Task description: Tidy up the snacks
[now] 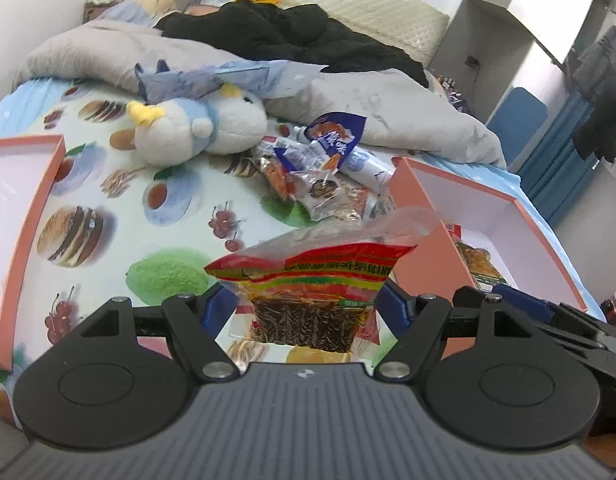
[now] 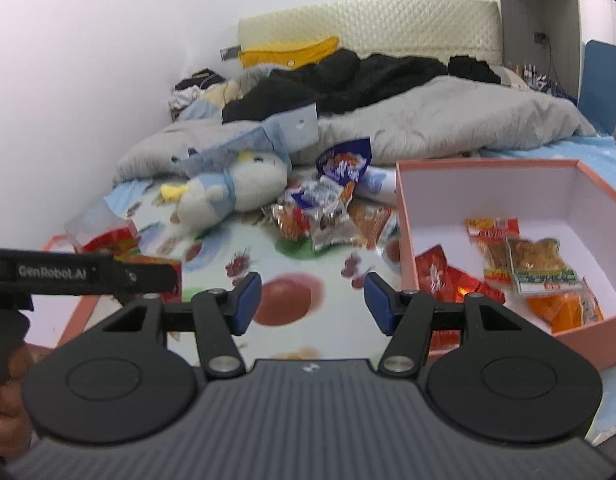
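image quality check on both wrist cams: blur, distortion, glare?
Left wrist: strong fisheye bend at the box edges, held snack bag sharp, wardrobe side dim. Right wrist: motion-smeared, snack pile and packets in the box soft, same barrel warp; flat indoor light, no hard glare.

You have a red-and-yellow snack bag (image 1: 308, 280) with dark contents upright between the left claw (image 1: 304, 308) pads. Loose packets (image 2: 323, 216) lie heaped on the bed, just left of the pink box (image 2: 403, 216) holding several more (image 2: 519, 264).
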`<state>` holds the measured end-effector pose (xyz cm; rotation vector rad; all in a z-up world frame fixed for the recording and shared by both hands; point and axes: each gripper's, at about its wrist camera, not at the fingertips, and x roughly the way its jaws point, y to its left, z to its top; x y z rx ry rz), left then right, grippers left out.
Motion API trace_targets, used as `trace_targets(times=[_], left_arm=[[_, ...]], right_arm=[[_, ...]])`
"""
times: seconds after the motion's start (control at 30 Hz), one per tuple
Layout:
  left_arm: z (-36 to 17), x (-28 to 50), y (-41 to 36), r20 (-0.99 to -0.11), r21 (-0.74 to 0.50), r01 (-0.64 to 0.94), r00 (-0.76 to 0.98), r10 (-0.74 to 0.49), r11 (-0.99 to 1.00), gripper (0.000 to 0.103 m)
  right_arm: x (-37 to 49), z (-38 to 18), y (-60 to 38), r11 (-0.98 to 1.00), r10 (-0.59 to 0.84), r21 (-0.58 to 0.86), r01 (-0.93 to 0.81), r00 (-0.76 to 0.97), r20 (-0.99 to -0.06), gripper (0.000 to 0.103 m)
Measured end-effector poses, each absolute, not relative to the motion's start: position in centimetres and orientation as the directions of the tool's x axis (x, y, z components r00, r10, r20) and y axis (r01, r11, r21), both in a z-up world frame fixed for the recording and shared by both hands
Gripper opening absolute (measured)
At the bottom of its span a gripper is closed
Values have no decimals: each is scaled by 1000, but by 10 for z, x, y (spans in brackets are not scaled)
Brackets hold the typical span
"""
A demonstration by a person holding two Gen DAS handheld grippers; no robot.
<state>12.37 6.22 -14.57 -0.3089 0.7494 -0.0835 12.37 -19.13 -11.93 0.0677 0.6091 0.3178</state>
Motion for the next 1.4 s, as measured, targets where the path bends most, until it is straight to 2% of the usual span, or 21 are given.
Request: trace_targets(times=[0.37, 0.8, 1.13, 1.4], left_arm=[[-133, 148, 36, -646, -297, 24, 731, -219, 955, 78], [-90, 193, -60, -612, -276, 188, 722, -323, 943, 78], [-103, 239, -138, -696, -273, 290, 598, -396, 917, 78], [-128, 266, -181, -769, -232, 331, 513, -380, 915, 78]], right_arm=[[136, -115, -203, 963, 270, 142, -231, 789, -552, 59], [136, -99, -274, 988, 153, 114, -106, 806, -571, 59], [134, -98, -322, 995, 87, 98, -34, 785, -613, 59], [134, -105, -348, 993, 69, 120, 10, 771, -633, 59]])
